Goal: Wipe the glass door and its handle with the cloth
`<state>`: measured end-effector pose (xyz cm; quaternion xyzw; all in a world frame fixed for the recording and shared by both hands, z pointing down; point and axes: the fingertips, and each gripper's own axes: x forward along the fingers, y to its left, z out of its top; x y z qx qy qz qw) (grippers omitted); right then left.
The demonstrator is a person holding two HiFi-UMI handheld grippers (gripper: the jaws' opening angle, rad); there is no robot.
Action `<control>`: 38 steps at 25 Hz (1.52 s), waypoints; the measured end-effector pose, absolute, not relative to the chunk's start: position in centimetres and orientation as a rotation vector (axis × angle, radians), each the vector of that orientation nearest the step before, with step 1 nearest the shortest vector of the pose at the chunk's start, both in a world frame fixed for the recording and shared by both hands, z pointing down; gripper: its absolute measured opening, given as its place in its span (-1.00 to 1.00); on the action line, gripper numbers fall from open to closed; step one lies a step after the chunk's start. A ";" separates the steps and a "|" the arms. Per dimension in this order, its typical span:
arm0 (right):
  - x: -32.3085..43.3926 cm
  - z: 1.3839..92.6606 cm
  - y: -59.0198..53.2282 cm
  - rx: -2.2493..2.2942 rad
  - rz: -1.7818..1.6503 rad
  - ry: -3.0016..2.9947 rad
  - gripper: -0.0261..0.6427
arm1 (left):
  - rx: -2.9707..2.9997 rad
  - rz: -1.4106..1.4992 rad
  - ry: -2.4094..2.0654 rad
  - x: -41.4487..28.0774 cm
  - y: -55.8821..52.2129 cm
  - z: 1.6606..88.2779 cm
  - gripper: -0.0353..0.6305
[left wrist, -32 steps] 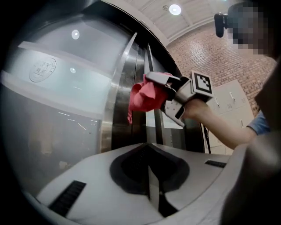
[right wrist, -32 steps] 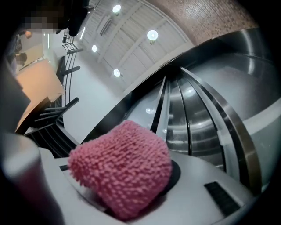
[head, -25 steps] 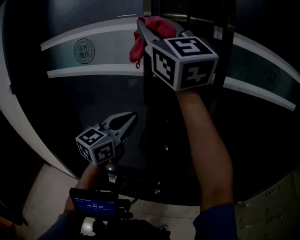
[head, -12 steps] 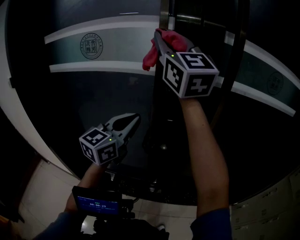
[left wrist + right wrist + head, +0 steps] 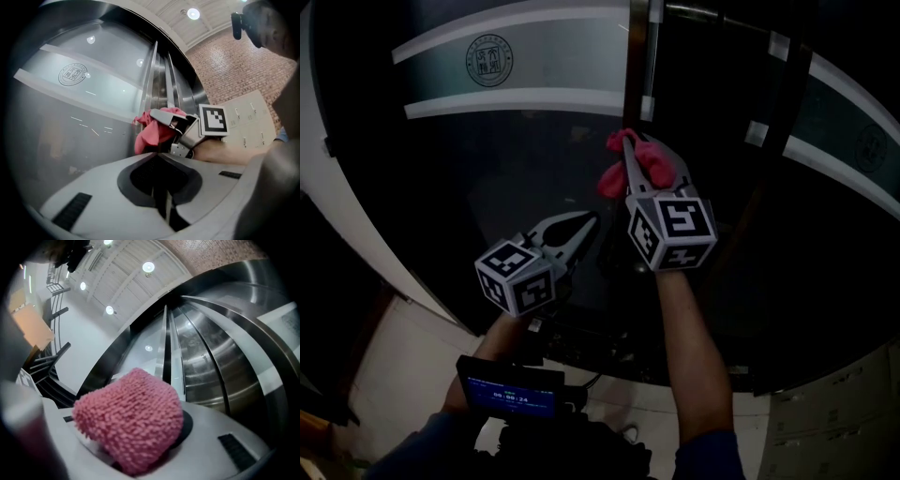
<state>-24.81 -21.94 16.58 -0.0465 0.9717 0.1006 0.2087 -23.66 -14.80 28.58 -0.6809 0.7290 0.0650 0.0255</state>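
Dark glass door point(image 5: 516, 178) with pale bands across it fills my view, and its metal handle point(image 5: 638, 66) runs up the middle. My right tongs point(image 5: 630, 141) are clamped on the pink cloth point(image 5: 612, 178), held at the door just below the handle. My left tongs point(image 5: 589, 217) are closed together with nothing in them, near the cloth and lower.

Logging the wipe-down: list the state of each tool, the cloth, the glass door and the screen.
left tool: jaws shut, nothing between them.
right tool: shut on cloth.
cloth: bunched up, clamped in the right tool, held up at the door.
glass door: appears closed.
screen: lit.
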 end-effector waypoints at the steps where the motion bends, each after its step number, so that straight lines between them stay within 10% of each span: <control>1: -24.9 17.9 -22.0 -0.146 0.273 2.723 -0.76 | -2.108 0.202 2.255 -23.6 -14.9 28.8 -0.86; 38: -11.1 34.7 -16.9 -0.363 0.207 2.898 -0.76 | -2.262 -0.011 2.112 -13.7 -14.9 37.4 -0.86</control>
